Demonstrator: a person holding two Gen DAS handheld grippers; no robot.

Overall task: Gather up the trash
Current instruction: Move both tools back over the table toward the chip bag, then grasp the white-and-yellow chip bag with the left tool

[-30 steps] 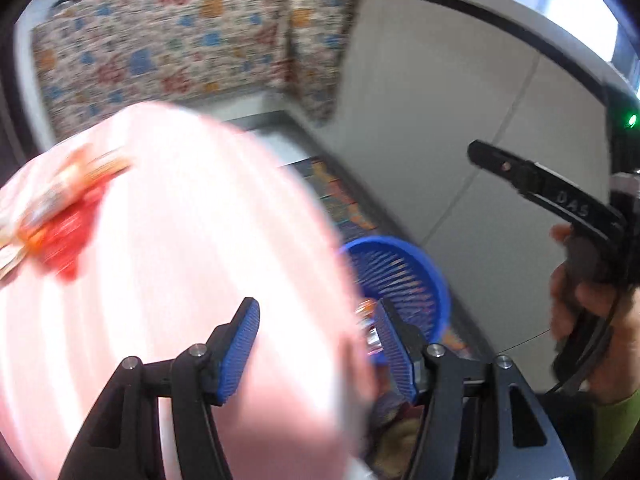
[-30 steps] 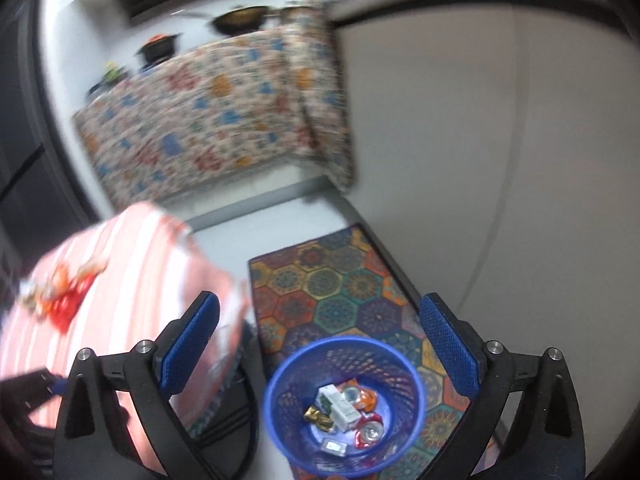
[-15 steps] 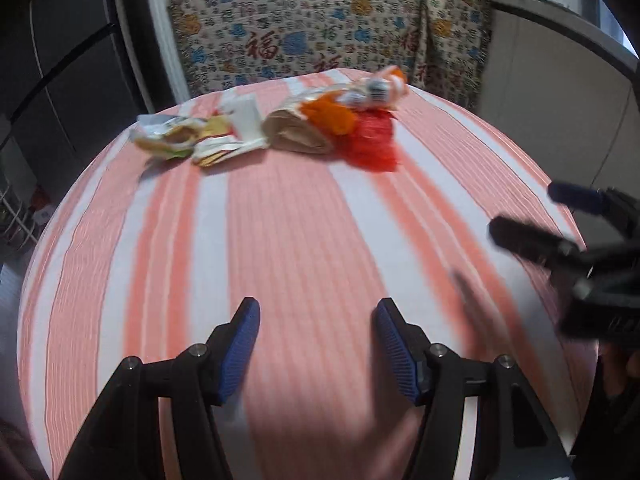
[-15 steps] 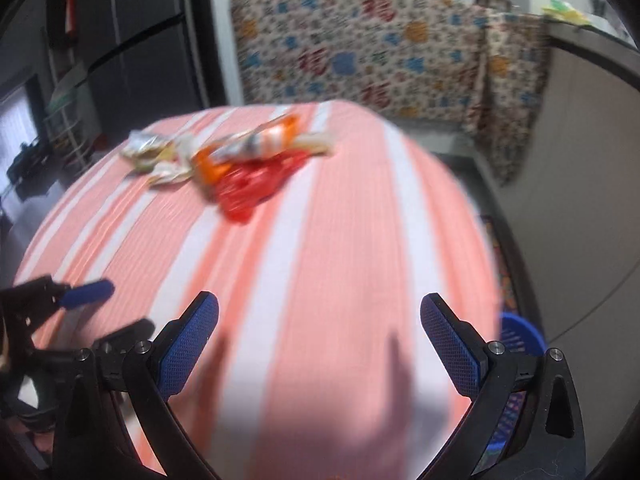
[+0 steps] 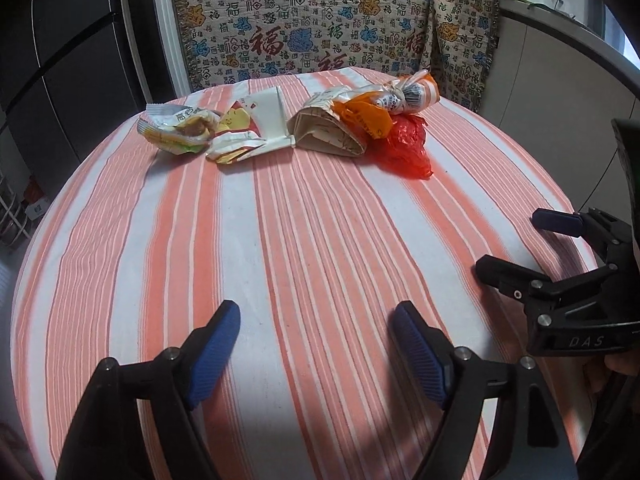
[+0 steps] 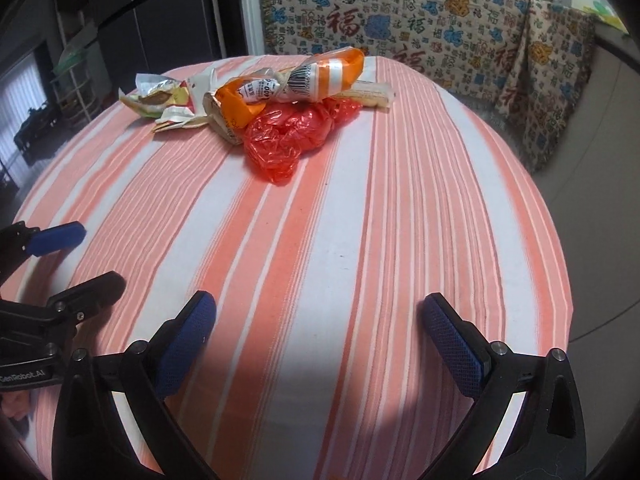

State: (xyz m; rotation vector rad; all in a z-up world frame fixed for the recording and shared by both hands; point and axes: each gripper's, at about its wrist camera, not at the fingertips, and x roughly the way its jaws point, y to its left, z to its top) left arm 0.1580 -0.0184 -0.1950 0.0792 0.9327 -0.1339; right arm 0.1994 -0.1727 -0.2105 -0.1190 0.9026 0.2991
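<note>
A striped cloth (image 5: 304, 240) covered the round bench; wrappers (image 5: 224, 128) and a red bag (image 6: 288, 136) lay strung along its far edge. Left tool (image 5: 316, 344), jaws just widening, and right tool (image 6: 320, 340) gaped empty.

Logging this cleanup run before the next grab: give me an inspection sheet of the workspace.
Surface: round table, orange-and-white striped cloth.
Job's things: red plastic bag, orange-striped wrapper, crumpled snack wrappers, white folded paper, all clustered at the far side.
Clutter: nothing seen.
Grippers: left gripper and right gripper open and empty; the left's jaws have just been opening.
Cables: nothing seen.
Surroundings: patterned fabric behind.
</note>
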